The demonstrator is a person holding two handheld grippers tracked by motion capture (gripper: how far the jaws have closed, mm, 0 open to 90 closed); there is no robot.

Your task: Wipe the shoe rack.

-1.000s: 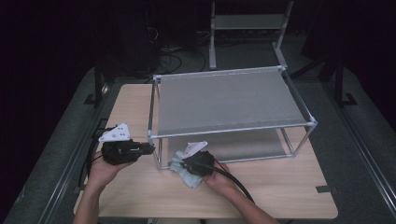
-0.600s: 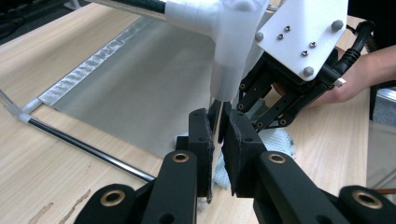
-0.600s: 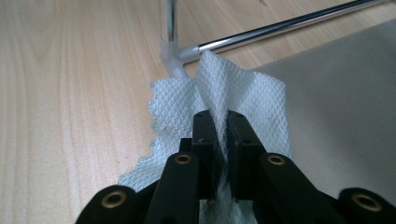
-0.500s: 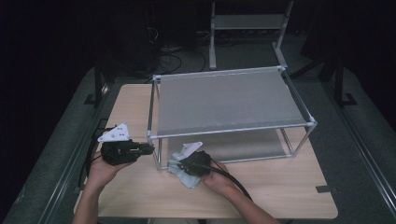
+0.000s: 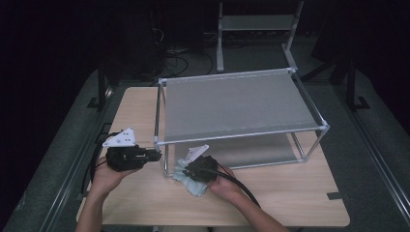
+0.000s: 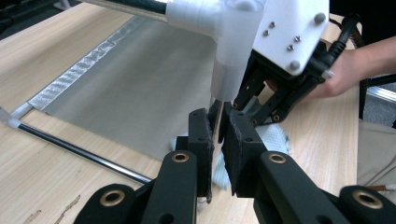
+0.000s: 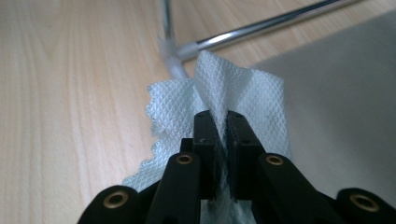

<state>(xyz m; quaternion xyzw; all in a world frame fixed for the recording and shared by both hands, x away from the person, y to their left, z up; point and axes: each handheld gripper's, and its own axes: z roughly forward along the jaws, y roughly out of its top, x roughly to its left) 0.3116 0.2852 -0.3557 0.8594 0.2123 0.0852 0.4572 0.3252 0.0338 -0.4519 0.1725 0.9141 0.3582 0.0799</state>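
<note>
While right gripper (image 7: 223, 119) pinches cloth (image 7: 233, 88) and left gripper (image 6: 217, 123) clamps rack post (image 6: 218, 119), a hard wipe may shift rack.

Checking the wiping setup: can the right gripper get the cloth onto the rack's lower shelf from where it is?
Probably yes. The right gripper, shut on the cloth, sits by the rack's front corner post; the lower shelf lies open beside it, though the top shelf overhangs.

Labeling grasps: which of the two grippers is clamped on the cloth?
The right gripper: its jaws pinch the white cloth. The left gripper instead clamps the rack's front corner post.
</note>
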